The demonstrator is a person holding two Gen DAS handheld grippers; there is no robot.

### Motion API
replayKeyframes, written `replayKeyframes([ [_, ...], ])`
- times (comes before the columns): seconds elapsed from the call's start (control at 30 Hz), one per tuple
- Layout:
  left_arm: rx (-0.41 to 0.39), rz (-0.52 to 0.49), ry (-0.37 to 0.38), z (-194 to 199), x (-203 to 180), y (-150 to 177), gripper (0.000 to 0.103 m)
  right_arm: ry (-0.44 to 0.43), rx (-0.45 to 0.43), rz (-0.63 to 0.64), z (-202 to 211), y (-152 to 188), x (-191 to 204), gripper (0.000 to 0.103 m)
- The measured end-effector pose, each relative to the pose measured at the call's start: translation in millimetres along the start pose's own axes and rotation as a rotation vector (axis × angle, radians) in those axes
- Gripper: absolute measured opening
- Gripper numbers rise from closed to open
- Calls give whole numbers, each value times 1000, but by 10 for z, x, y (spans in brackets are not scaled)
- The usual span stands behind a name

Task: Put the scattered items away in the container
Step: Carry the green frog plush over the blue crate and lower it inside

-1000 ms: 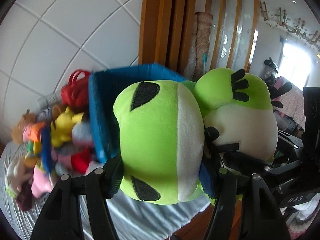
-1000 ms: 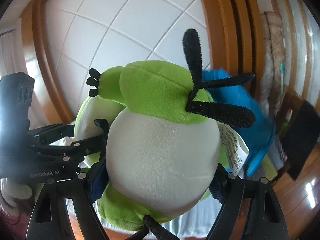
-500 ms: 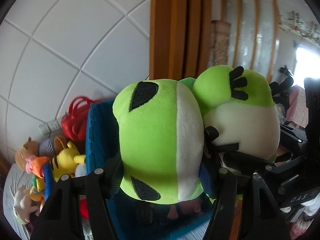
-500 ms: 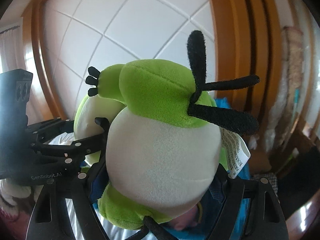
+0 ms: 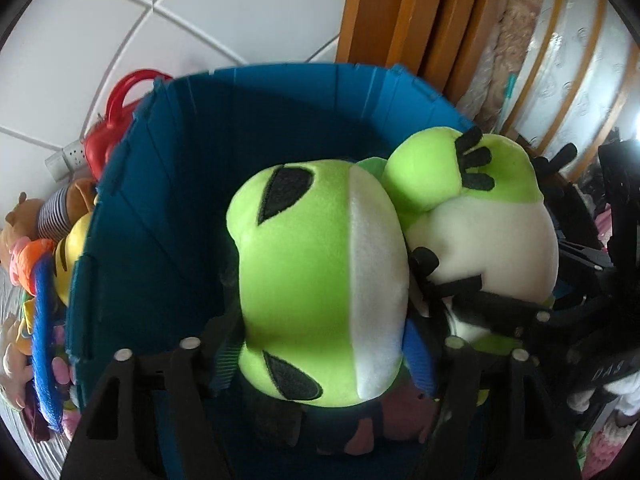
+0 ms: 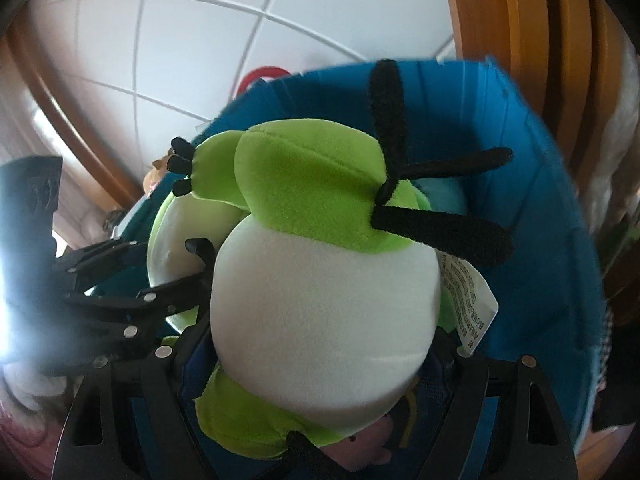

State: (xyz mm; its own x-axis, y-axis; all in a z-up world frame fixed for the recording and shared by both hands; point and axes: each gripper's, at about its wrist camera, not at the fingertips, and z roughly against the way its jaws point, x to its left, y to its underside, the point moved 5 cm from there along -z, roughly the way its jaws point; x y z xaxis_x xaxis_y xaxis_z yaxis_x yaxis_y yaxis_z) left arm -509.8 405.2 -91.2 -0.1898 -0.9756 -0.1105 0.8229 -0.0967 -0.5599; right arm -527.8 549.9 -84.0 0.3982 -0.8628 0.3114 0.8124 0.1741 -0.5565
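A green and white frog plush is held by both grippers. My left gripper is shut on its head, with black eye patches showing. My right gripper is shut on its white belly, with black feet and a label sticking out. The plush hangs inside the mouth of the blue container, which also shows in the right wrist view. A pink toy lies at the container's bottom, below the frog.
Several plush toys and a red handled thing lie left of the container on the grey bedding. A white panelled wall stands behind, with a wooden frame at the right.
Both grippers have carried the frog plush forward and down over the blue container. The container now surrounds the plush in both views.
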Motion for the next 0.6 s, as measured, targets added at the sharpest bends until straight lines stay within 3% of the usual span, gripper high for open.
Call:
replayKeyframes([
  [0.17, 14, -81, -122, -96, 22, 35, 80, 22, -11, -80, -127, 45, -255, 90],
  [0.23, 10, -102, -152, -99, 23, 52, 80, 28, -32, -88, -89, 4, -316, 99],
  [0.6, -5, -23, -154, 49, 105, 141, 81, 126, -46, -36, 251, 71, -133, 102],
])
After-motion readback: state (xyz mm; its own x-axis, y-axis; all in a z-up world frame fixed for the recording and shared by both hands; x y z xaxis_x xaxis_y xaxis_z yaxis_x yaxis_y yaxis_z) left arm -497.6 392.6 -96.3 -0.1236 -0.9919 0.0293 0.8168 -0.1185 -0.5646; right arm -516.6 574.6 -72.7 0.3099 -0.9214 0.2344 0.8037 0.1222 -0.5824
